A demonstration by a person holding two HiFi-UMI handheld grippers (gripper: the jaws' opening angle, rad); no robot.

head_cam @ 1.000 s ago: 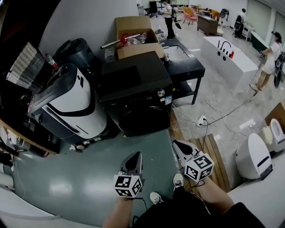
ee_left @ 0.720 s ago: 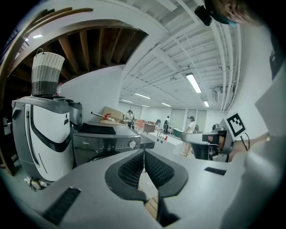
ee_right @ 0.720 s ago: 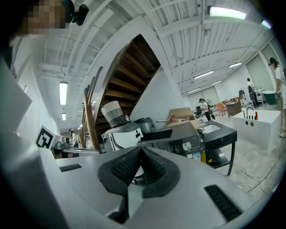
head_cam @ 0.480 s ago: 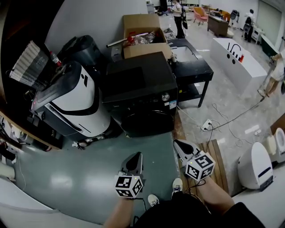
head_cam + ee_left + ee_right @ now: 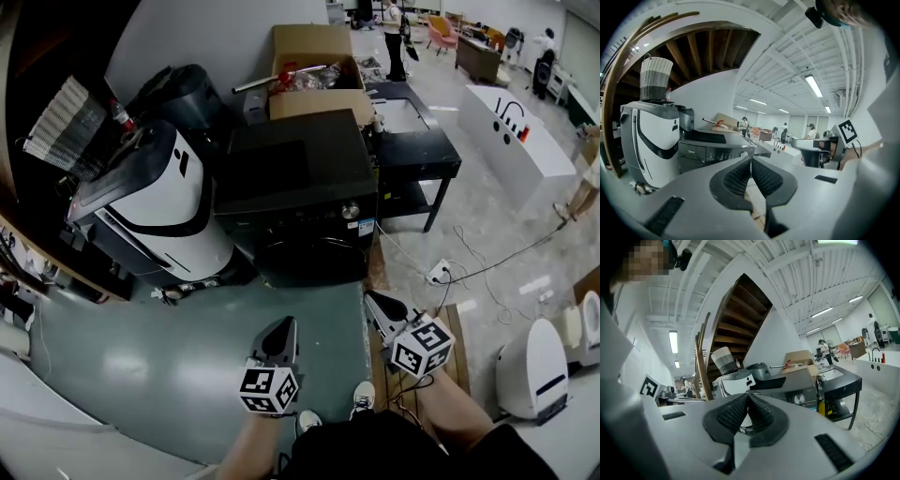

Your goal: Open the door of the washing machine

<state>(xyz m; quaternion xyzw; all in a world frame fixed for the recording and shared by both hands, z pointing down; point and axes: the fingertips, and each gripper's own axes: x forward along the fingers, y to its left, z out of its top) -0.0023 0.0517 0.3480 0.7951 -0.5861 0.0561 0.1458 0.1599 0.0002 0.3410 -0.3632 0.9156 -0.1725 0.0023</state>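
Before the black washing machine (image 5: 298, 187), its door (image 5: 305, 251) seen shut, the left tongs (image 5: 288, 323) and right tongs (image 5: 370, 298) are held clenched, empty.

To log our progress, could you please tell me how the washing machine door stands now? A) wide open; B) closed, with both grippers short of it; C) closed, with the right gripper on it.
B: the door sits flush in the washing machine, while the left gripper and right gripper, both shut and empty, are over the floor in front.
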